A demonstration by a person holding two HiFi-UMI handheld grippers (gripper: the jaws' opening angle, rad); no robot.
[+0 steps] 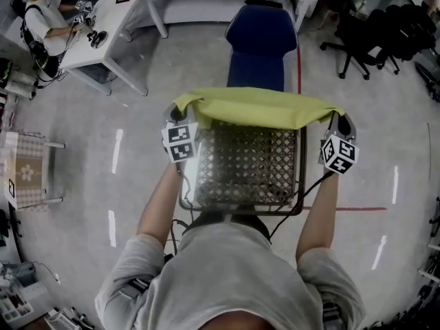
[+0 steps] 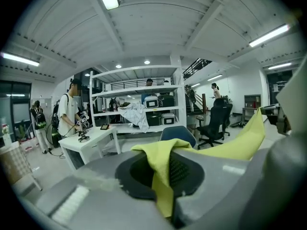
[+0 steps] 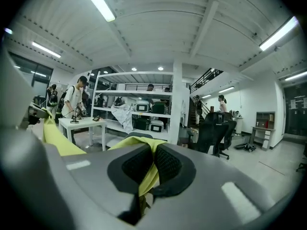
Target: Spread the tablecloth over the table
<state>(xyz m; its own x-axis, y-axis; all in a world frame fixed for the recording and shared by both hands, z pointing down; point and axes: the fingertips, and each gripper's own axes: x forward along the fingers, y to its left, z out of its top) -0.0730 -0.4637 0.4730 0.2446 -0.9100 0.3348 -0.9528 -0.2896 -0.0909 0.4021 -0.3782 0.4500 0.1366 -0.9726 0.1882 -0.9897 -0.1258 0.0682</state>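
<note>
Left gripper (image 1: 182, 119) and right gripper (image 1: 339, 121) each pinch a corner of the yellow-green tablecloth (image 1: 258, 107); it spans only the lattice-top table's (image 1: 247, 167) far edge; most of the spreading seems left.

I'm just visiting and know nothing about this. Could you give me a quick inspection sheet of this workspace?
Surface: small table with a lattice top, mostly bare.
Job's things: yellow-green tablecloth held stretched over its far edge.
Clutter: nothing seen.
Grippers: left gripper and right gripper each shut on a tablecloth corner.
Cables: black cable trails from the right gripper.
Surroundings: blue chair beyond, white desk, office chairs.
</note>
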